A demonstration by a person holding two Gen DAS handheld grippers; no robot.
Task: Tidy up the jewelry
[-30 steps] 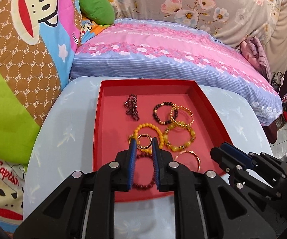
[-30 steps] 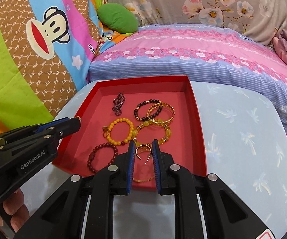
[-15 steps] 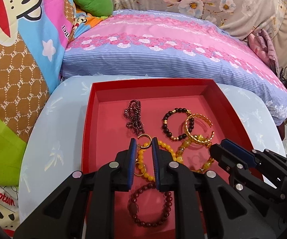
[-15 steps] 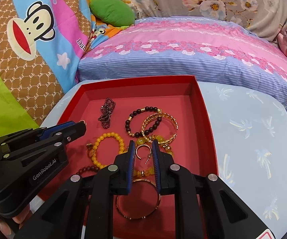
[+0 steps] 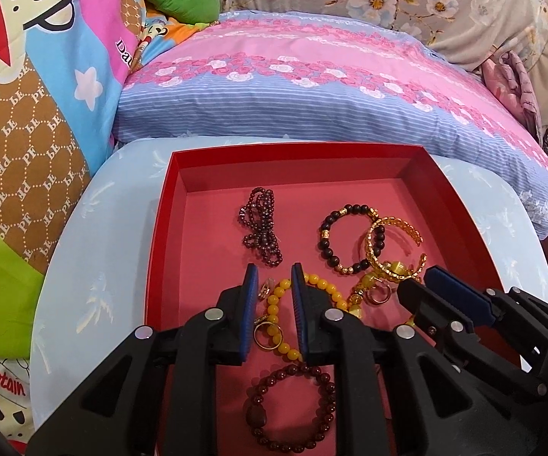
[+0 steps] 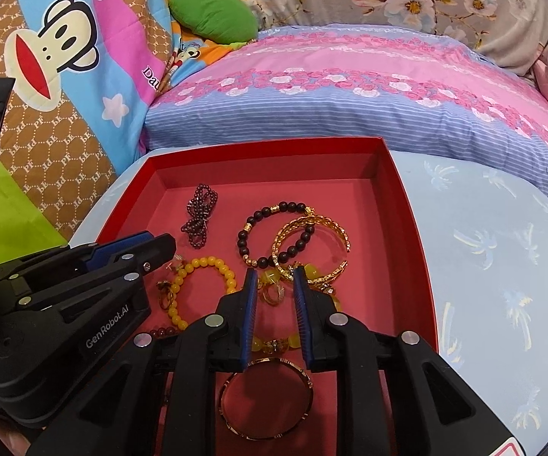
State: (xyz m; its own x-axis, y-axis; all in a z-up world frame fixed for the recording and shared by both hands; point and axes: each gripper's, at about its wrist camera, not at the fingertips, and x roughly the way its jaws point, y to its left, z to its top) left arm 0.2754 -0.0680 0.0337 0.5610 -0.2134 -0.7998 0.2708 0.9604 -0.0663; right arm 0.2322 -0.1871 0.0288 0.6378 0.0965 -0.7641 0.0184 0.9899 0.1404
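A red tray point(image 5: 165, 228) point(image 6: 407, 209) on a pale blue table holds loose jewelry. My left gripper point(image 5: 274, 271) is open over a yellow bead bracelet point(image 5: 323, 288) and a gold ring point(image 5: 268, 336); a dark red bead bracelet point(image 5: 293, 406) lies below it. My right gripper point(image 6: 273, 275) is open over a small gold ring point(image 6: 272, 296), with a thin gold bangle point(image 6: 266, 399) under its body. A black bead bracelet point(image 6: 258, 235), a gold cuff point(image 6: 312, 228) and a dark garnet strand point(image 6: 197, 220) lie farther back. Both grippers hold nothing.
The pale blue table point(image 6: 502, 266) with a palm print stands against a bed with a pink and blue striped cover point(image 5: 312, 76). Cartoon pillows point(image 5: 26, 95) and a green cushion point(image 6: 213, 15) sit at the left. Each gripper shows in the other's view point(image 5: 483, 319) point(image 6: 64, 296).
Both grippers have moved forward and down over the tray. The jaws stay open the same width. No jewelry has moved.
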